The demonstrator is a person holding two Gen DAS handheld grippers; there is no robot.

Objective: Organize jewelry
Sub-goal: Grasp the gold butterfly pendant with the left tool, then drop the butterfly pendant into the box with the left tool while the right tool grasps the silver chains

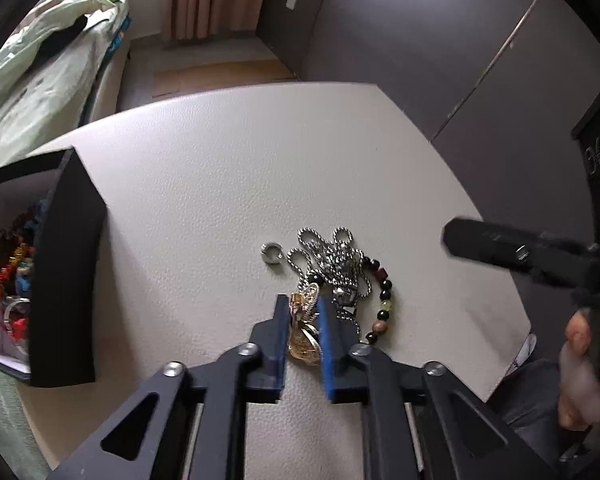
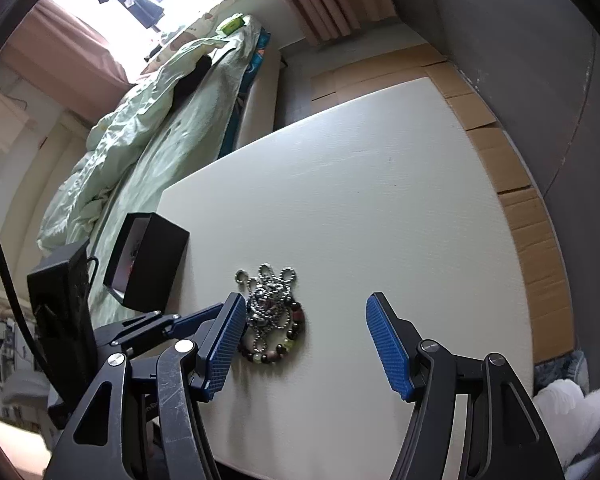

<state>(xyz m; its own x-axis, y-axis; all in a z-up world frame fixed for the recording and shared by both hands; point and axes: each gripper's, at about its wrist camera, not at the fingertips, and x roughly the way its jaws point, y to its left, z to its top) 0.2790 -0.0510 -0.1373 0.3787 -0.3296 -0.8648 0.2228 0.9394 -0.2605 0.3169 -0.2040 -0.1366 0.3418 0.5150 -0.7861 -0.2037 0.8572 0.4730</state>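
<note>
- The left tool (image 1: pixel 303 312) sits low over the tabletop (image 1: pixel 204 168), its blue pads pinching a gold ornament (image 1: pixel 305 338) with ribbed, shiny metal.
- Just beyond, a silver ball chain (image 1: pixel 332 258) lies heaped in loops across a beaded bracelet (image 1: pixel 384 300) of dark, red and green beads.
- A small silver ring (image 1: pixel 271 253) rests just left of the chain.
- A black box (image 1: pixel 66 272) holding colourful jewelry stands at the tabletop's left edge.
- The right tool (image 2: pixel 306 312) is spread wide, empty, near the pile.
</note>
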